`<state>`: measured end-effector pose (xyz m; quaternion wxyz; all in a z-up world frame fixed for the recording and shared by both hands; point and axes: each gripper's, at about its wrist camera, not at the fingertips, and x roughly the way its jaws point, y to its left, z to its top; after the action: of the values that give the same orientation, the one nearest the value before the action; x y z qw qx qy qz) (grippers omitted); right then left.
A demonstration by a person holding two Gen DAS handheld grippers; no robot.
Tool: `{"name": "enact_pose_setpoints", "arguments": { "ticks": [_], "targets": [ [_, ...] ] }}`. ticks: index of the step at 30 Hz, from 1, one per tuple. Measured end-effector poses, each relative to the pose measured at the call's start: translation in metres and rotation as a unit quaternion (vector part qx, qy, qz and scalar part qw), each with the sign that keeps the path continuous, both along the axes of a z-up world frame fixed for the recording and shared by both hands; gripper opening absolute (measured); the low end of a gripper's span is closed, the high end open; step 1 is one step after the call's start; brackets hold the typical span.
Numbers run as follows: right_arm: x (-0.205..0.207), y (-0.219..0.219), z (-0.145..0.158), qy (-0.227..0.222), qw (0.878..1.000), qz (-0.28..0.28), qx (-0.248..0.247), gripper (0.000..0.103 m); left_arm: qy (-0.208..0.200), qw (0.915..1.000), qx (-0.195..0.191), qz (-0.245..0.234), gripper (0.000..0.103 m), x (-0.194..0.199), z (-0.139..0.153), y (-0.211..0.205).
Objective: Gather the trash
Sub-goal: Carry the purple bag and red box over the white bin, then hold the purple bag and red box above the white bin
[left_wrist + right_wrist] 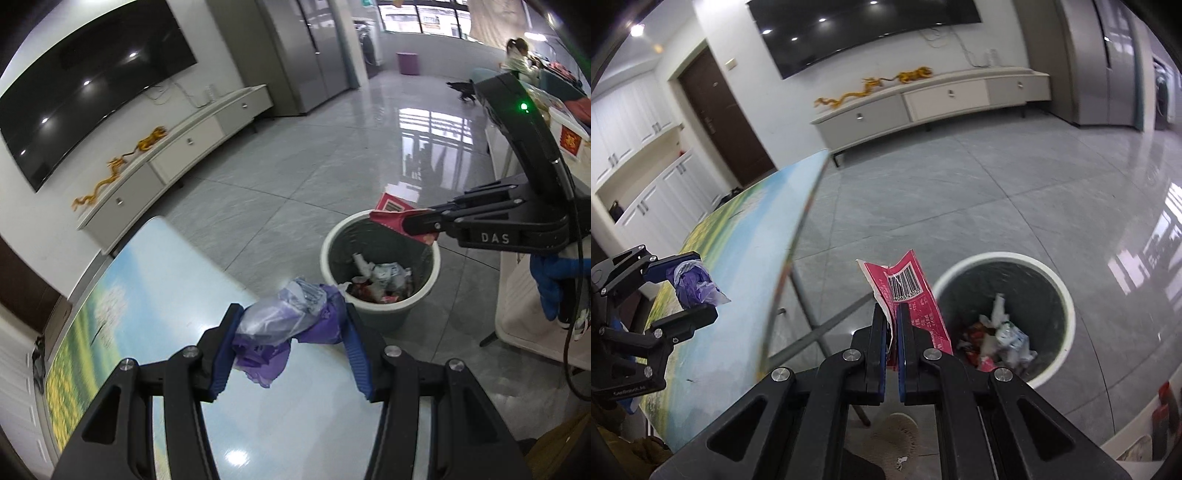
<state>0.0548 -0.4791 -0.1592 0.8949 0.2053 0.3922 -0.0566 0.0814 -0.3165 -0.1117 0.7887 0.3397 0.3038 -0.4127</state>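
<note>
Trash bin [380,273], a round grey pail with a pale rim, stands on the glossy grey tiled floor [280,173] just beside the surface [155,295] and holds crumpled white and red wrappers [997,339]. The right claw [421,225] pinches a red wrapper [908,288] with a barcode over the bin's rim. The left claw [291,325] grips a crumpled purple plastic bag [288,321] above the landscape-printed surface. A large dark television [92,92] hangs over a low white cabinet [177,155].
</note>
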Motion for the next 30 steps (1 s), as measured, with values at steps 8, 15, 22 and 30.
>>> {"name": "enact_pose_setpoints", "arguments": {
  "ticks": [8, 15, 22, 30],
  "targets": [
    [-0.007, -0.033, -0.02, 0.011, 0.999, -0.031, 0.017, 0.005, 0.009, 0.9996, 0.014, -0.024, 0.051, -0.006, -0.014, -0.032],
    [-0.01, -0.049, -0.035, 0.018, 0.998, -0.05, 0.033, 0.005, 0.018, 0.9987, 0.027, -0.038, 0.051, -0.009, -0.025, -0.052],
    [-0.008, -0.06, -0.046, 0.024, 0.997, -0.059, 0.046, 0.005, 0.025, 0.9979, 0.038, -0.046, 0.051, -0.009, -0.033, -0.068],
    [-0.008, -0.071, -0.057, 0.028, 0.996, -0.068, 0.055, 0.006, 0.031, 0.9969, 0.047, -0.054, 0.051, -0.009, -0.041, -0.084]
  ]
}}
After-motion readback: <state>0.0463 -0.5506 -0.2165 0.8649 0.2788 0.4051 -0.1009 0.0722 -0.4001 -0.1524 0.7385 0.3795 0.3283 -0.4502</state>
